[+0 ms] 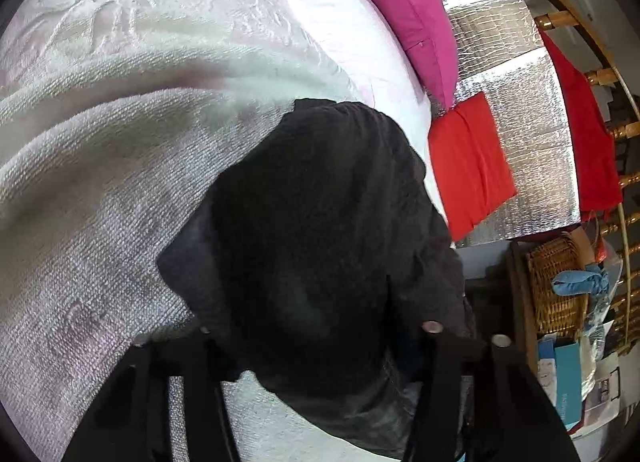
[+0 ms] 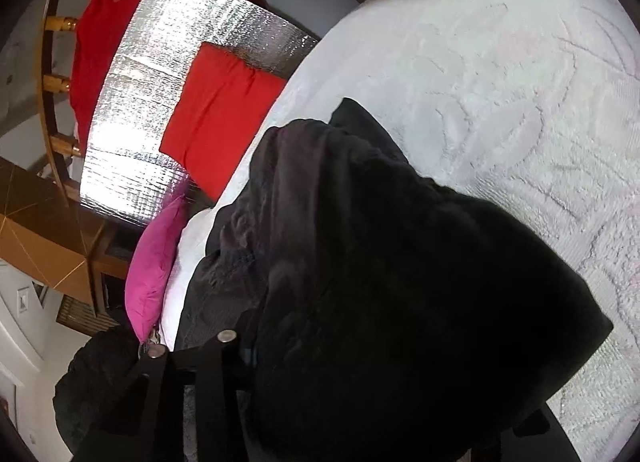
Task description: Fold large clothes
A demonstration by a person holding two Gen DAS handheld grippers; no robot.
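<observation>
White, embossed bedding (image 1: 152, 73) covered the bed and filled the ground beyond both pairs of tongs.

From the left wrist view, a rumpled white towel-like cover (image 1: 88, 197) lay to the left of the left tongs (image 1: 320, 338). A dark garment (image 1: 320, 213) was bunched directly ahead of them, draped down between and over their two fingers. Its cloth hid the fingertips, so whether the pads pressed on it could not be told. Further right, beyond the garment, a pink pillow (image 1: 404, 13) leaned at the bed's edge, with a folded red cloth (image 1: 468, 161) on a silver foil sheet (image 1: 520, 101). A wicker basket (image 1: 556, 282) stood at the far right.

From the right wrist view, the foil sheet (image 2: 160, 73) and the red cloth (image 2: 224, 113) lay ahead and to the left of the right tongs (image 2: 312, 346), with the pink pillow (image 2: 156, 270) nearer on the left. The same dark garment (image 2: 380, 262) was heaped over these tongs, burying the right-hand finger completely. Only the left finger (image 2: 216, 378) showed, so their grip could not be told either.
</observation>
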